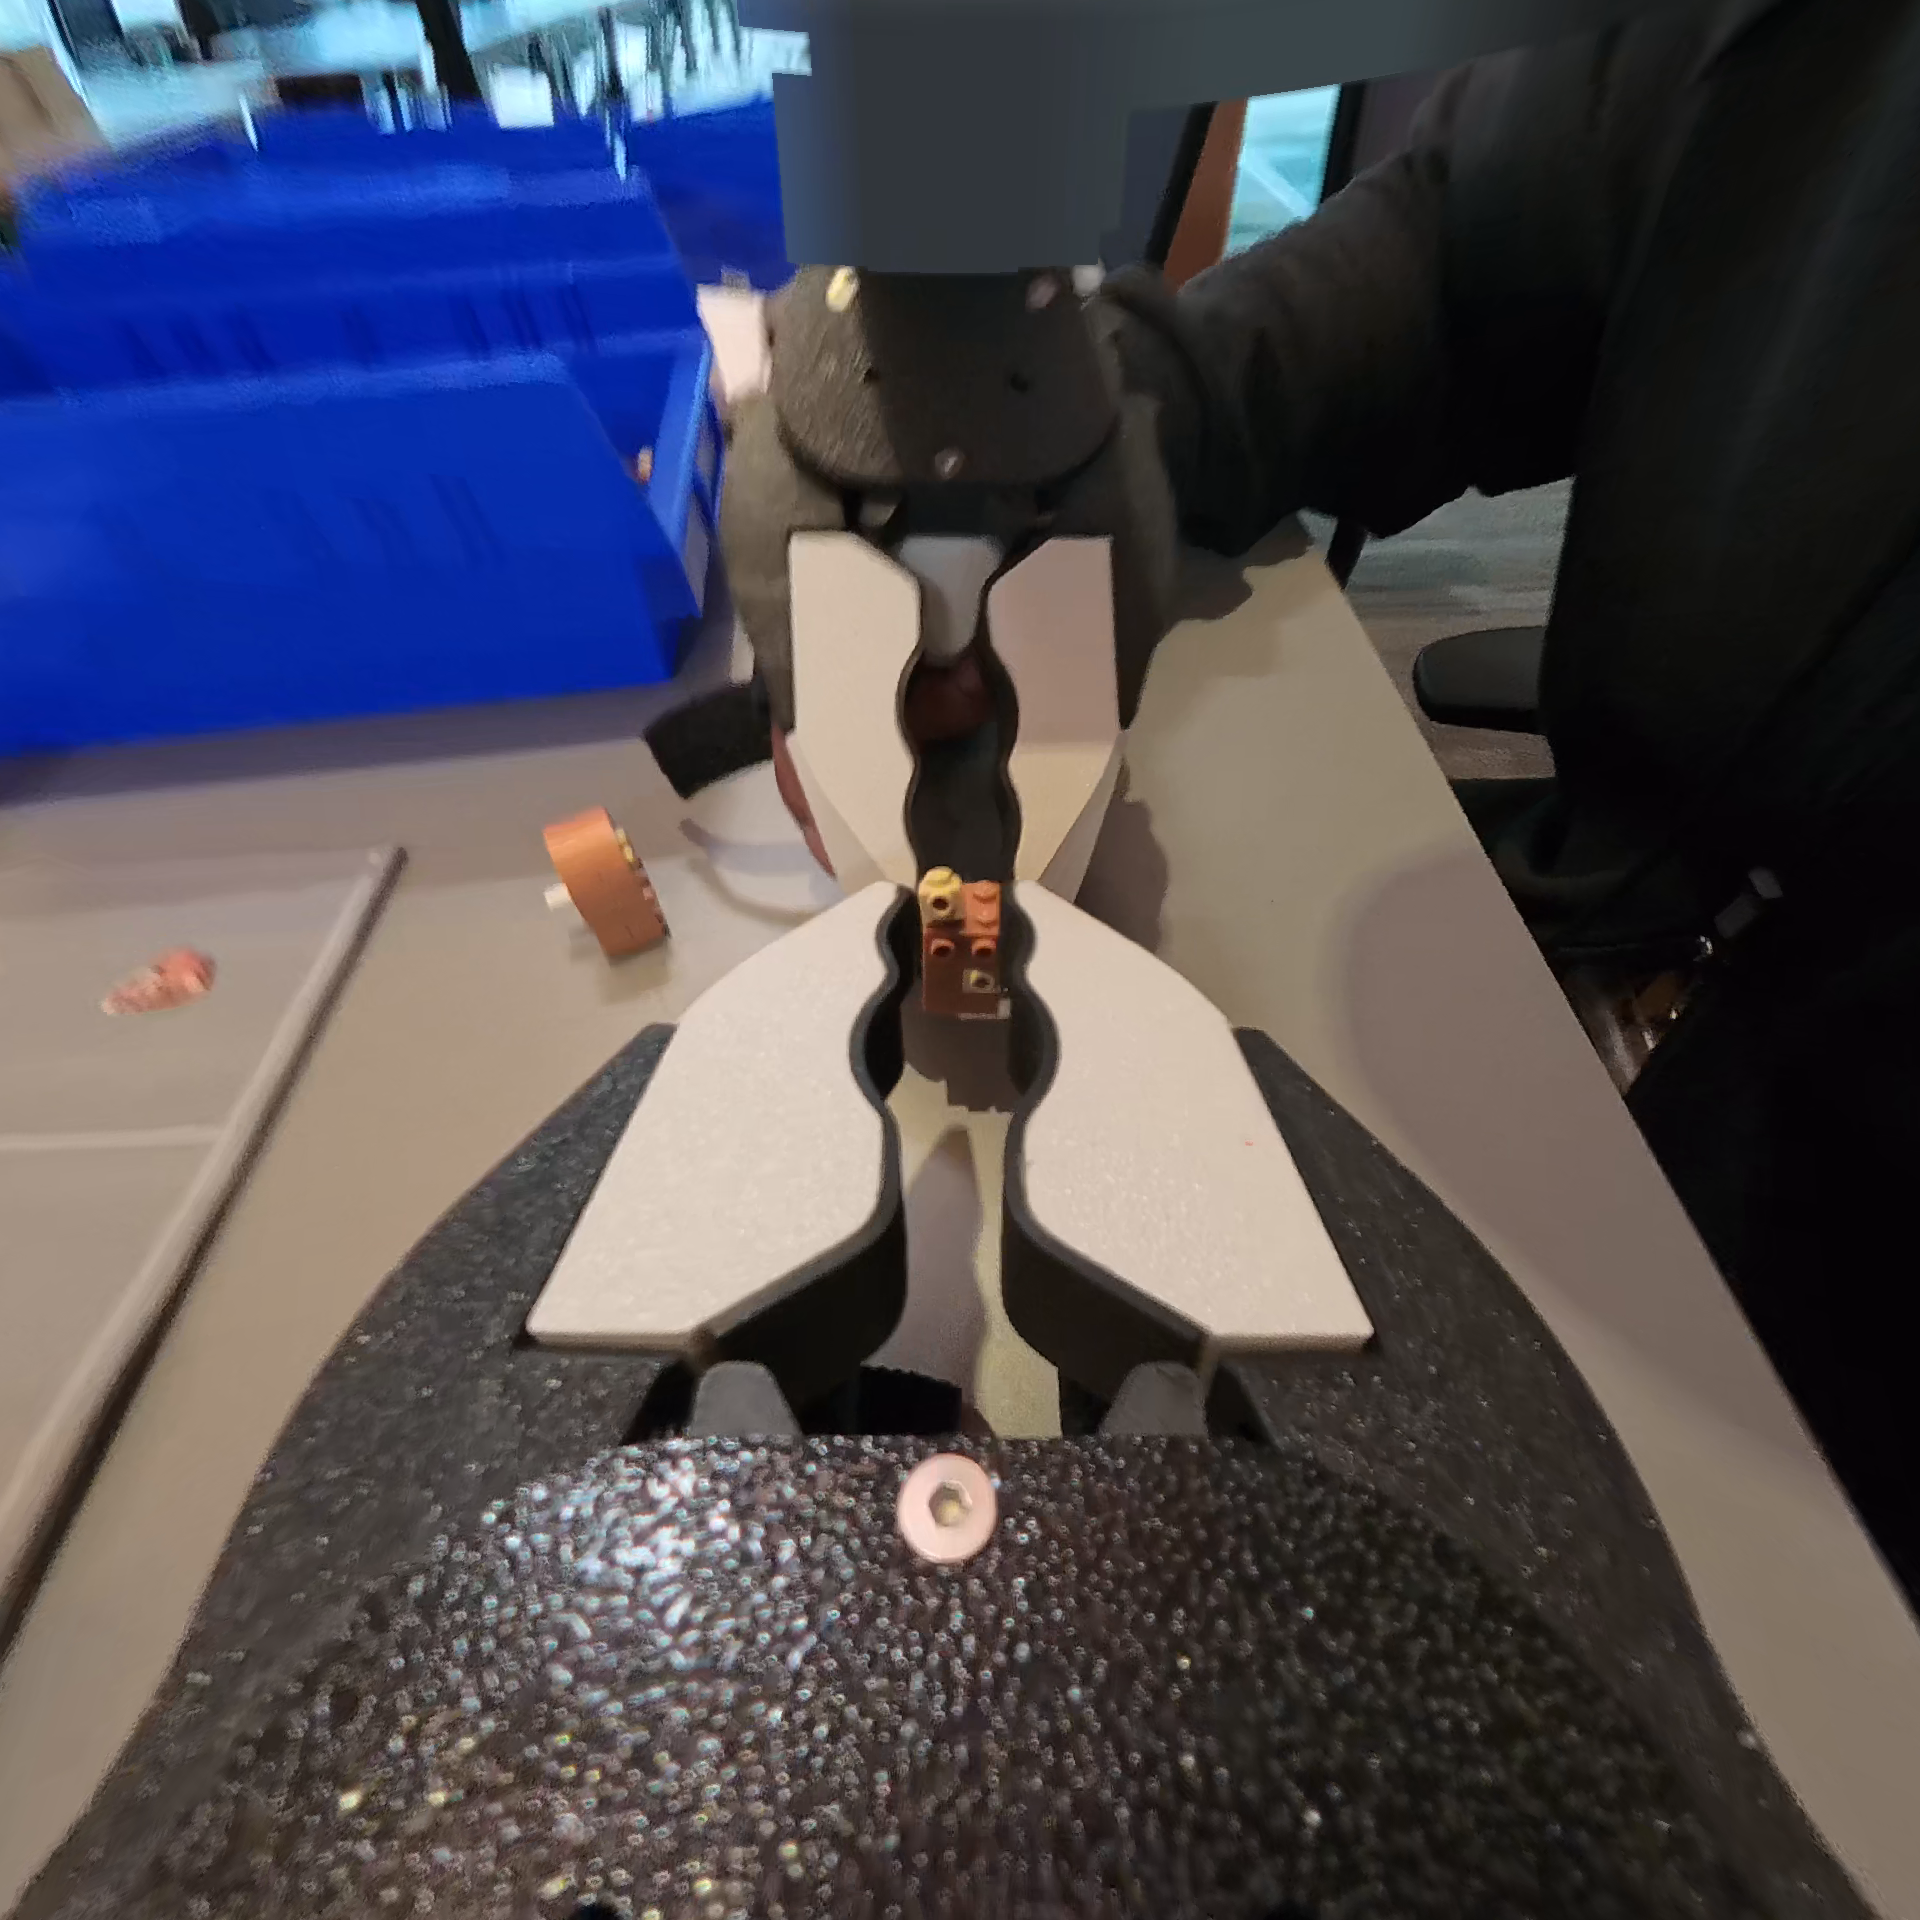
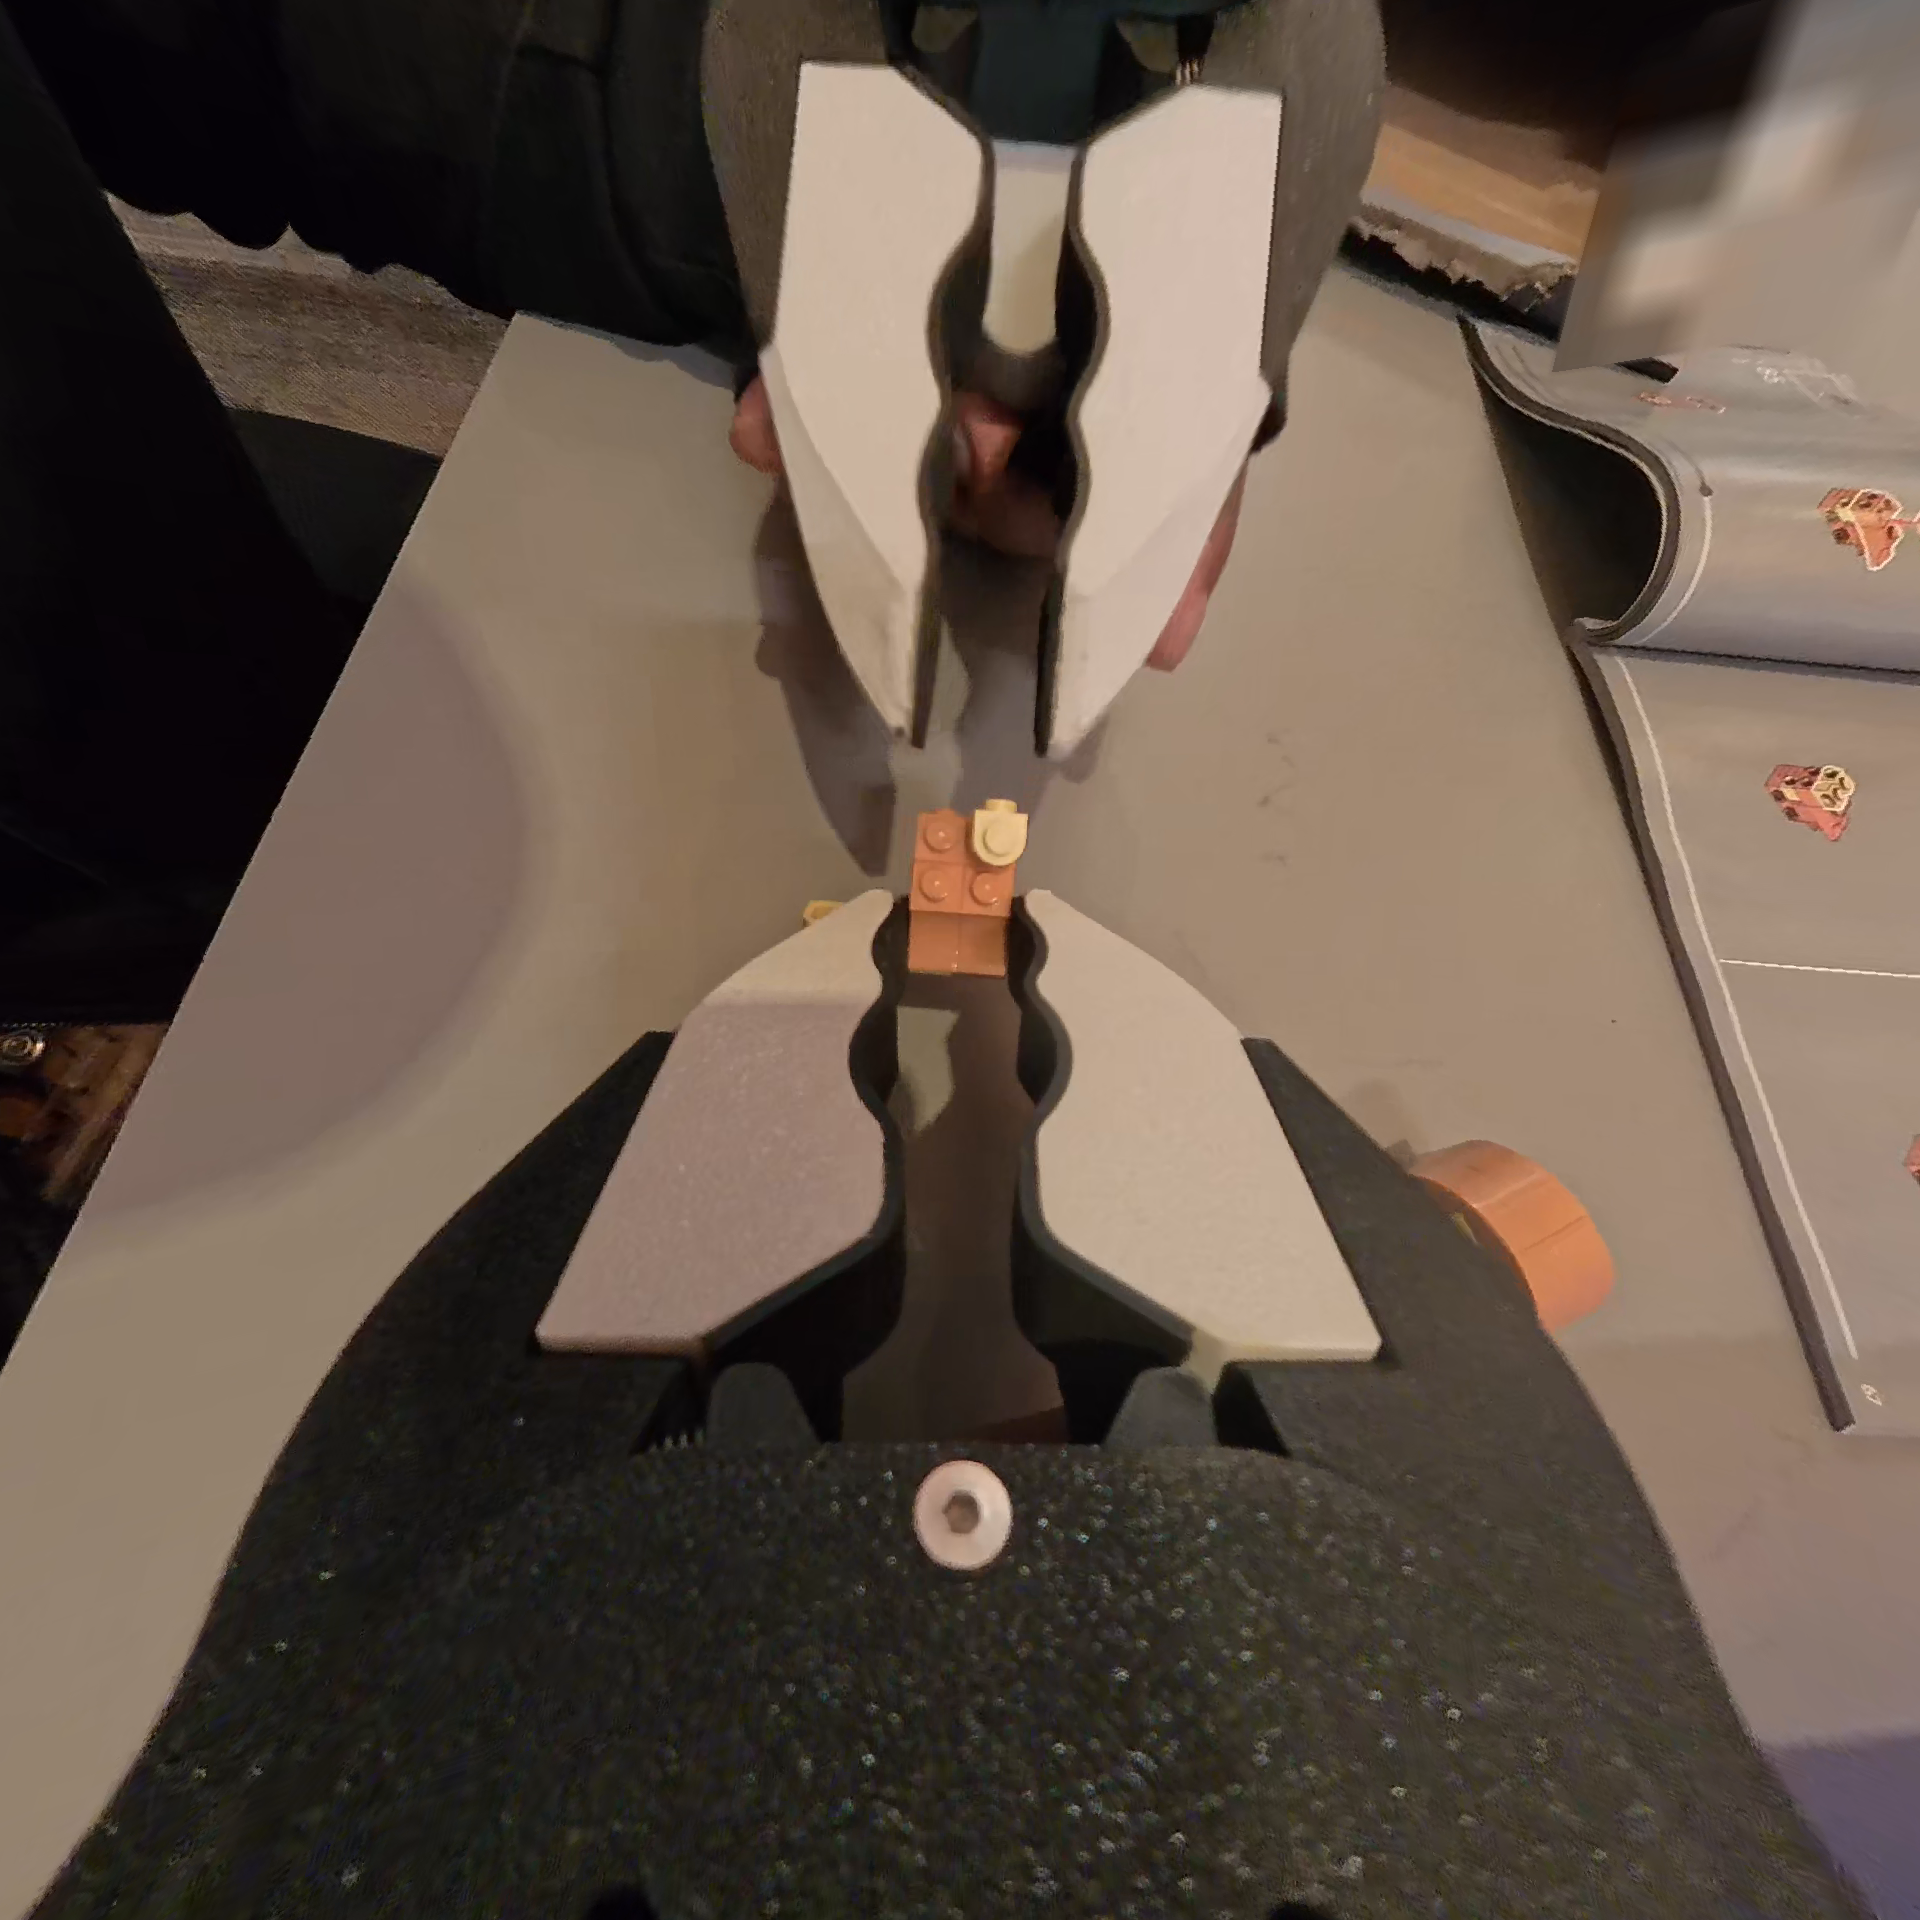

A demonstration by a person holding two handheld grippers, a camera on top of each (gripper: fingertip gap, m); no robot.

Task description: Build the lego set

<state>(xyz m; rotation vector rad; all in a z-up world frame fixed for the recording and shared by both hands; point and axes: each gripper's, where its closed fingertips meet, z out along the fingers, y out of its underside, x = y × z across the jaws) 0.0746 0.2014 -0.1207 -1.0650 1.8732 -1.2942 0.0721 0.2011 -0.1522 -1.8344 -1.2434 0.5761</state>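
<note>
A grey table (image 1: 1299, 831) carries an orange round piece (image 1: 608, 881) at ten o'clock; a grey booklet (image 1: 156, 1039) (open) lies at nine o'clock.

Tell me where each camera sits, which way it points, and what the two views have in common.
Left wrist view: sits on the left gripper and looks along its fingers over the grey table toward the right gripper facing it. The person's dark sleeve shows behind.
Right wrist view: sits on the right gripper and looks the opposite way, at the left gripper's spread fingers. A hand shows behind them.
Shared: the orange-and-tan brick assembly between the grippers, the round orange piece, and the table.
</note>
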